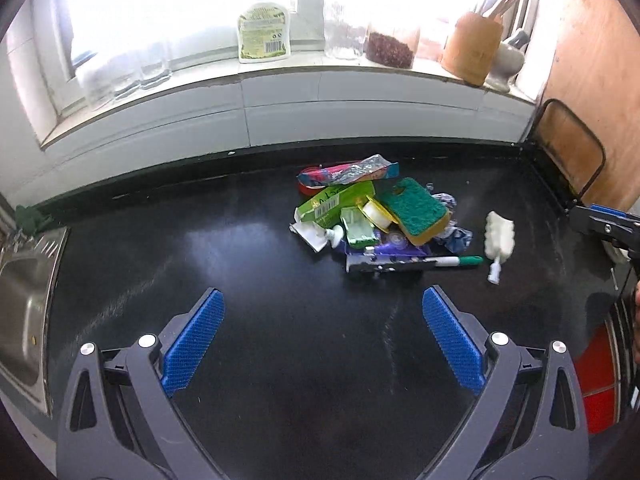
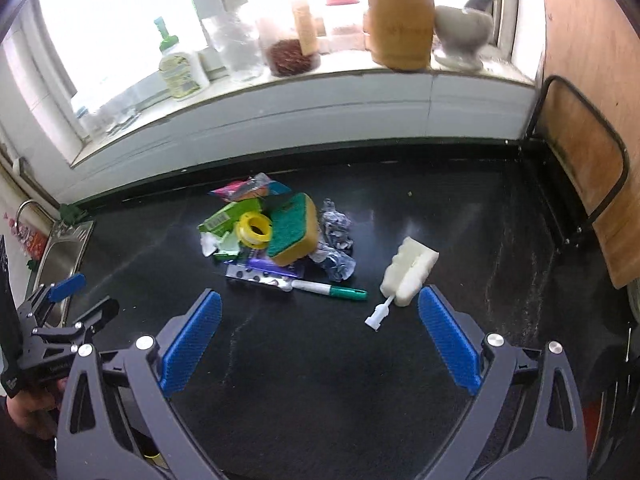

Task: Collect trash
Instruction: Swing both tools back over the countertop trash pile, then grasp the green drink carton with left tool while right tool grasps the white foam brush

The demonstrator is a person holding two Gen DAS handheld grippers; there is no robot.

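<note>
Nothing looks collected yet: the mixed heap of wrappers, green-topped yellow sponge and cartons (image 1: 372,216) lies untouched on the black countertop (image 1: 280,340), with the left gripper (image 1: 322,312) and right gripper (image 2: 318,316) both spread wide and empty (no bin visible).

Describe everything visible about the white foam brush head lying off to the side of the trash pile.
The foam brush head is a white, spongy, ridged cylinder with a short white plastic stem that ends in a small flared connector. There is no handle on it. It lies flat on the black countertop, apart from the trash pile, stem pointing toward the camera in the right wrist view. Only the counter touches it. It lies close in front of the open right gripper, near its right finger, not between the fingers.
</note>
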